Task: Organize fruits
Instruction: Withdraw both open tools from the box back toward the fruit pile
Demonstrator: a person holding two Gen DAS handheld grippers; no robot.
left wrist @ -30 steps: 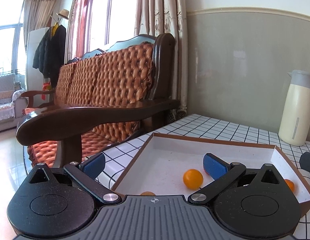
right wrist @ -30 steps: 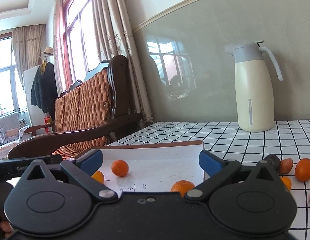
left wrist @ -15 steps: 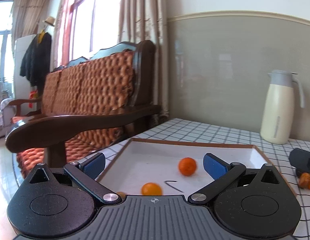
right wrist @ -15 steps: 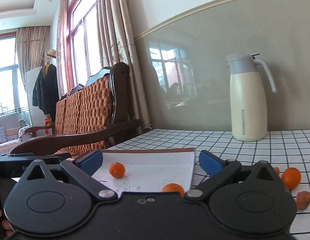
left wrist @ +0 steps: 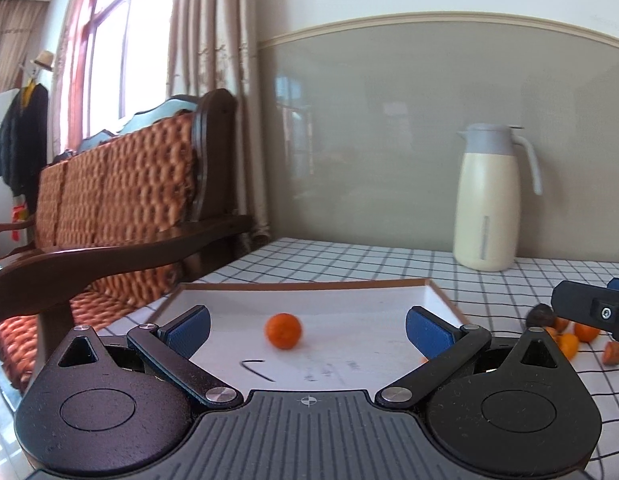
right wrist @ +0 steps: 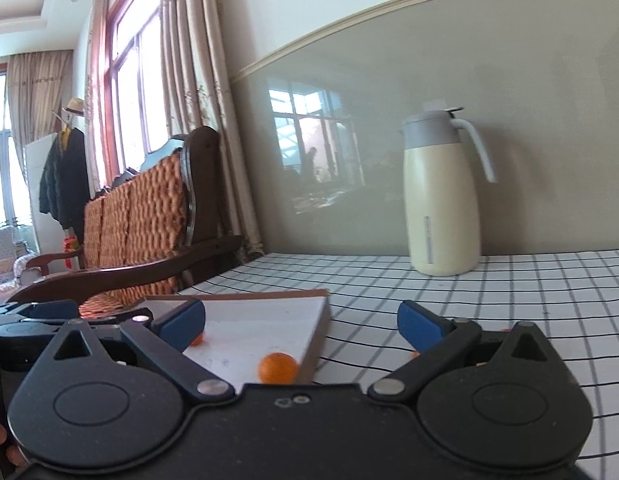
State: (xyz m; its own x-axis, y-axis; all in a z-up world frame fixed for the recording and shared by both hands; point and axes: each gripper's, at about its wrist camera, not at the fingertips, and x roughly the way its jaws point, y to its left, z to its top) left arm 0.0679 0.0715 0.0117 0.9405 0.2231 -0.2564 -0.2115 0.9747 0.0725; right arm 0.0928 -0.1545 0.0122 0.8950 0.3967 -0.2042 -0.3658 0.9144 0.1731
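Observation:
A shallow white box with a brown rim [left wrist: 301,286] lies on the checked tablecloth; it also shows in the right wrist view [right wrist: 321,320]. One small orange [left wrist: 283,330] sits on the box floor between my left fingers' line of sight. In the right wrist view an orange [right wrist: 277,367] lies near the box's right wall and another [right wrist: 196,339] shows partly behind my left pad. My left gripper [left wrist: 307,326] is open and empty over the box's near side. My right gripper [right wrist: 301,322] is open and empty; its body [left wrist: 589,310] shows at the left view's right edge. Loose oranges and a dark fruit [left wrist: 540,316] lie right of the box.
A cream thermos jug [left wrist: 487,200] stands at the back of the table by the grey wall; it also shows in the right wrist view [right wrist: 441,196]. A wooden sofa with an orange cushion [left wrist: 117,200] stands left of the table's edge.
Both views have swung to the right: the jug and box shifted left in frame. The left gripper drew back and rose. Both grippers stayed open and empty.

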